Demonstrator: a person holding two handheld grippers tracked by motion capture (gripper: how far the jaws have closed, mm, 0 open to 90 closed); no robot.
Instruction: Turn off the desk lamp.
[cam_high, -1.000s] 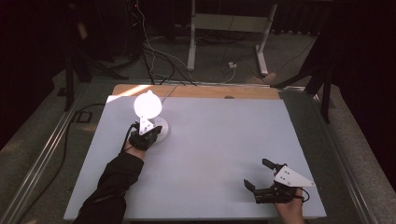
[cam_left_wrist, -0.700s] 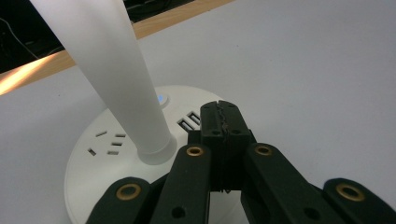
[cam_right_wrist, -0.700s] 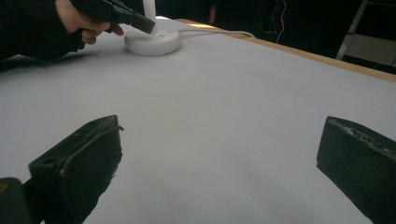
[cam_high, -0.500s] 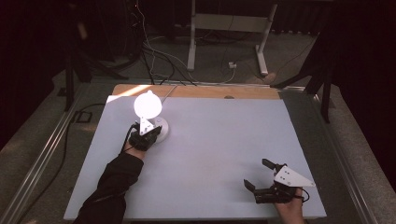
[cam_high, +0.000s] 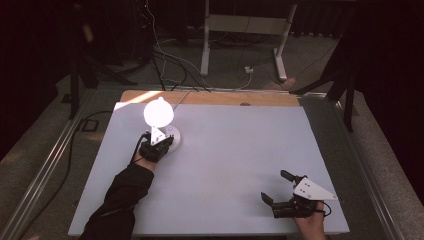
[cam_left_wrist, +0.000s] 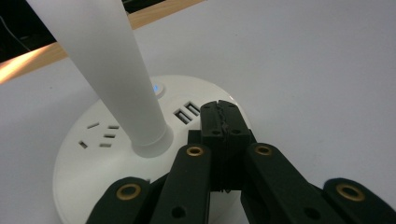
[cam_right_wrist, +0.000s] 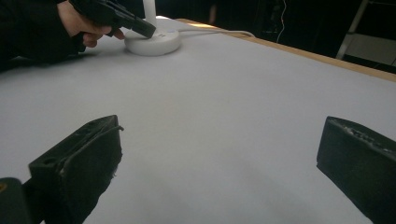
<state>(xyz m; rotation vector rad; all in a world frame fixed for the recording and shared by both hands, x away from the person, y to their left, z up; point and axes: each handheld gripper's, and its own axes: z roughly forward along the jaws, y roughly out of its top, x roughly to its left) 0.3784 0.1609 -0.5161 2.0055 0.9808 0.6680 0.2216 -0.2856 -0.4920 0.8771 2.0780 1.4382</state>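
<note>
A white desk lamp stands at the far left of the table, with its round head (cam_high: 159, 113) lit. Its disc base (cam_left_wrist: 88, 158) carries socket slots, two USB ports (cam_left_wrist: 186, 112) and a small button (cam_left_wrist: 158, 87) glowing blue beside the white stem (cam_left_wrist: 116, 70). My left gripper (cam_left_wrist: 219, 111) is shut, with nothing between the jaws, and its tips rest over the base's edge next to the USB ports. In the high view the left gripper (cam_high: 161, 144) sits against the base (cam_high: 174, 135). My right gripper (cam_high: 275, 186) lies open near the front right corner, holding nothing.
The white tabletop (cam_high: 225, 160) has a wooden strip (cam_high: 215, 98) along its far edge. The lamp's cable (cam_right_wrist: 219, 31) runs off the back. Metal rails flank the table, and cables and a stand's legs (cam_high: 240, 45) lie on the floor beyond.
</note>
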